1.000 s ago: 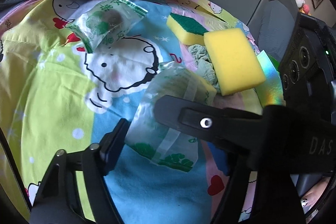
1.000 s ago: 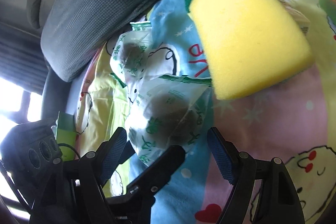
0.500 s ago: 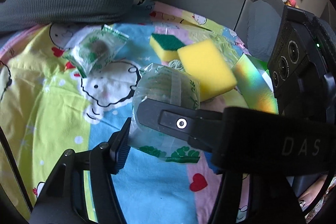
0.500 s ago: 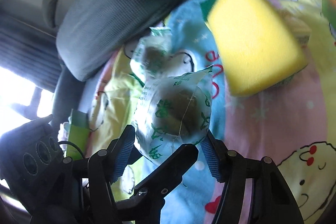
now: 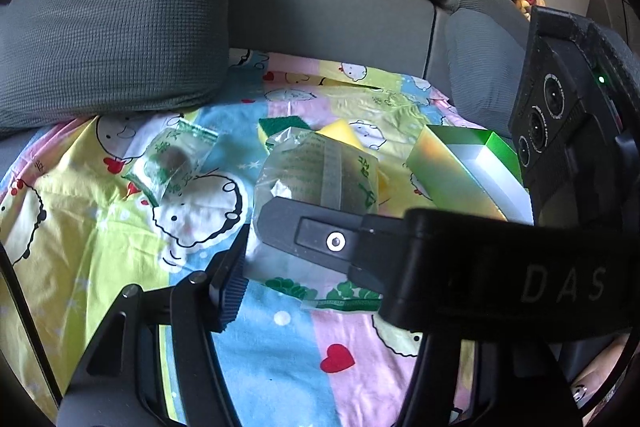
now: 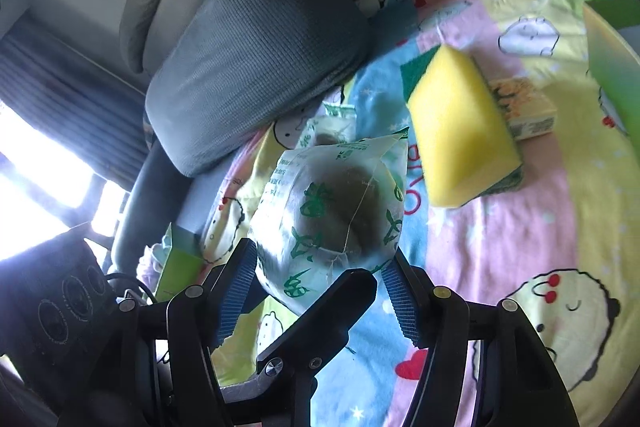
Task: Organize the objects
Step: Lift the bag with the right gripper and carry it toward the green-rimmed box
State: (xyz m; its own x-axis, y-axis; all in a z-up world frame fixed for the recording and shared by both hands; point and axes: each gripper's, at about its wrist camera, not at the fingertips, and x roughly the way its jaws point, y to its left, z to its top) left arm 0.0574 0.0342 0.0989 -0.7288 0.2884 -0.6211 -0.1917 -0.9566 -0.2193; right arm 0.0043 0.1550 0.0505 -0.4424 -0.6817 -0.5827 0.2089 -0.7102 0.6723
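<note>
Your left gripper [image 5: 320, 259] and your right gripper [image 6: 320, 279] are both clamped on the same clear packet [image 5: 320, 183], one from each side. Take that packet as your landmark. In the left wrist view your left gripper's blue ribbed pad [image 5: 232, 287] presses its left edge, while the right gripper's black finger, marked "DAS", lies across its front. In the right wrist view both blue pads [image 6: 240, 287] squeeze the packet's lower sides, and the left gripper's finger crosses under its bottom. The packet is lifted off the cartoon sheet [image 5: 80, 227] and carries green printed characters too small and warped for you to read; inside it sits a dark round lump [image 6: 340, 207]. To the left of the packet, lying flat on the sheet, is a second clear packet [image 5: 172, 159] with the same green print and a brown ball inside. Behind that one a grey cushion [image 5: 112, 39] rests against the sofa back. Just behind the held packet you see a yellow sponge [image 6: 460, 143] with a green scouring face, and a second sponge [image 5: 280, 127] partly hidden beyond it. Right of the sponge lies a small printed box [image 6: 524, 111], its label unreadable. Further right stands a green box [image 5: 468, 171] with a shiny rainbow side, its open end towards the right; you cannot tell what it holds.
</note>
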